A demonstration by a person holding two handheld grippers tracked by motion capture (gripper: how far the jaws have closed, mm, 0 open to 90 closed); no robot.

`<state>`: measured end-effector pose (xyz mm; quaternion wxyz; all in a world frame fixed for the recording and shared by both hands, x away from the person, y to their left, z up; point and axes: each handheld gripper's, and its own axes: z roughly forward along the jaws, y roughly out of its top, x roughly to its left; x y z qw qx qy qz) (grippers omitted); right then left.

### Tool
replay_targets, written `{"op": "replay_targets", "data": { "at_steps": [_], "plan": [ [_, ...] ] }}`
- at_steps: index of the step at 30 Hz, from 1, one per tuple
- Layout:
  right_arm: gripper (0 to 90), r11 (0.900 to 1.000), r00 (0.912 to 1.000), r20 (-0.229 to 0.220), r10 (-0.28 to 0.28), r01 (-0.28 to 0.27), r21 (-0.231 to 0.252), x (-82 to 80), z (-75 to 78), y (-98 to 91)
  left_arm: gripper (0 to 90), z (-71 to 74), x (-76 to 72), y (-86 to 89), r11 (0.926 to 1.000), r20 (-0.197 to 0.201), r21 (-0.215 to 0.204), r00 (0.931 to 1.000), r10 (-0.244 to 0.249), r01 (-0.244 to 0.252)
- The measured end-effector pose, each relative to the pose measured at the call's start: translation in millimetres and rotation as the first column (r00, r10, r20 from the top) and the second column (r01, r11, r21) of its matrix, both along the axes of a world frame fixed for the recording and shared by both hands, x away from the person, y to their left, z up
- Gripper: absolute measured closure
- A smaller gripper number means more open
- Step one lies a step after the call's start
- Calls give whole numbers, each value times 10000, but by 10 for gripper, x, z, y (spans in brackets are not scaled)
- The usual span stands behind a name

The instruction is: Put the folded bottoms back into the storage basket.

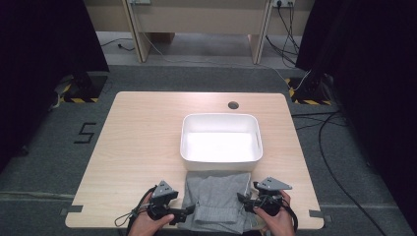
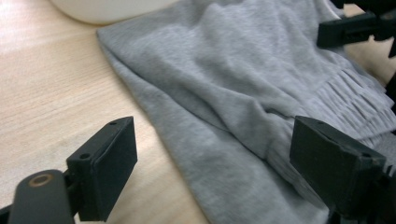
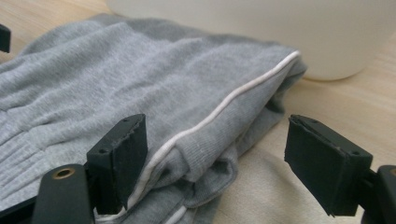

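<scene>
1. Because it lies folded at the table's near edge, just before the white plastic bin (image 1: pixel 221 139), the grey sweatpants (image 1: pixel 216 200) look ready for binning.
2. Left gripper (image 1: pixel 191 212) and right gripper (image 1: pixel 242 199) flank it, jaws apart, gripping nothing.
3. A "5" marks the floor (image 1: pixel 84 132); no brand is readable.
</scene>
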<state>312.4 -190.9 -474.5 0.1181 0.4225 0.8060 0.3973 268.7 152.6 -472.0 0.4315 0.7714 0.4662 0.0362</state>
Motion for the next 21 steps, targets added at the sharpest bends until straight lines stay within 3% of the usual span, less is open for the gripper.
{"op": "replay_targets", "data": {
  "at_steps": [5, 10, 15, 19, 21],
  "plan": [
    [214, 9996, 9999, 16, -120, 120, 259, 6, 20, -28, 146, 8, -102, -58, 9998, 70, 143, 9999, -127, 126],
    [214, 9997, 9999, -23, -100, 101, 244, 14, 24, -13, 146, 1, -189, -74, 9997, 156, 138, 9997, -192, 190],
    [219, 9999, 10000, -38, 33, -33, 107, 16, 8, 11, 144, -45, -270, -138, 9995, -1, 89, 9996, -289, 289],
    [224, 9999, 9998, -166, 137, -136, 48, 12, -12, 38, 140, -107, -292, -199, 9987, -180, 215, 9988, -451, 455],
    [224, 9999, 9998, -146, 160, -160, 17, 13, -16, 41, 133, -117, -307, -231, 9976, 6, 471, 9987, -506, 505]
  ]
}}
